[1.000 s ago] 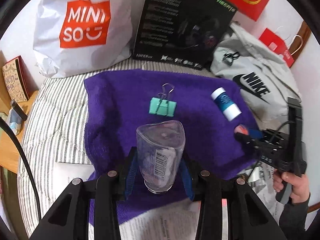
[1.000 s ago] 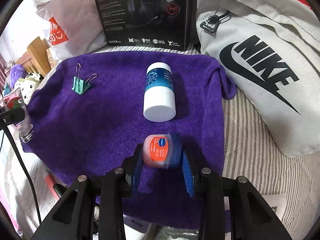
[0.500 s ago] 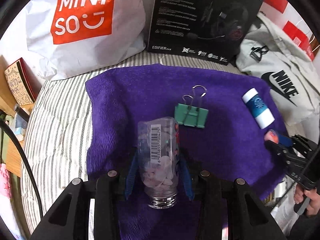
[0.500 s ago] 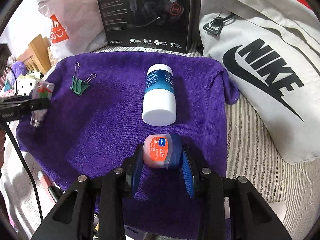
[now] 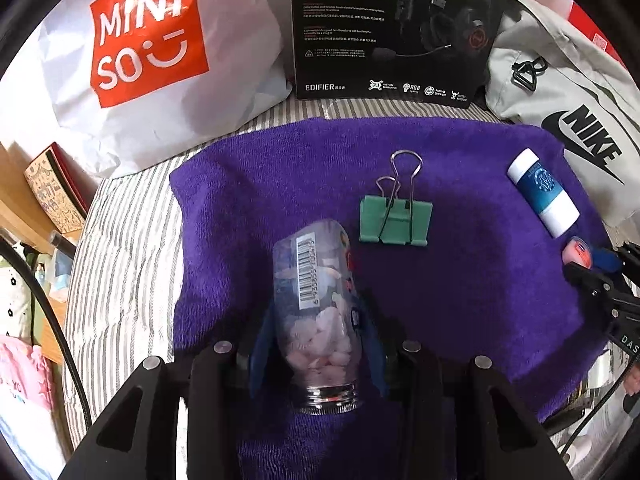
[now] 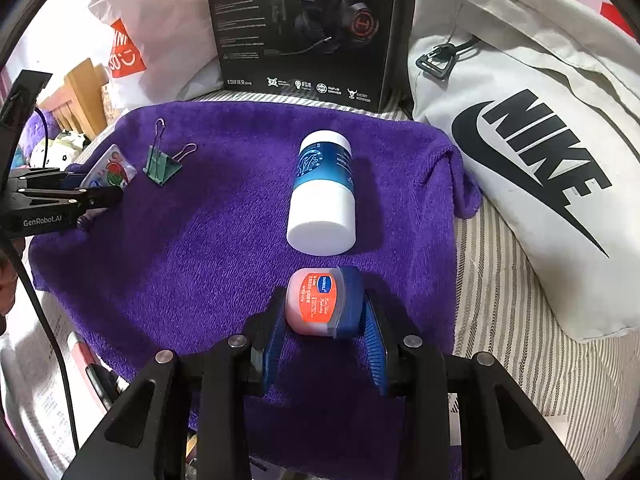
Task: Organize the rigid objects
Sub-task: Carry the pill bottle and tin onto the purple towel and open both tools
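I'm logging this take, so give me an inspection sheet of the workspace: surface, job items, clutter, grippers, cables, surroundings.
Surface: purple towel spread over striped bedding.
Job's things: clear bottle of pale tablets; small jar with orange label; green binder clip and blue-and-white bottle lying on the towel.
Clutter: nothing seen on the towel.
Grippers: left gripper shut on the clear bottle; right gripper shut on the small jar.
Cables: black cable at left edge.
Surroundings: Miniso bag, headset box, Nike bag.
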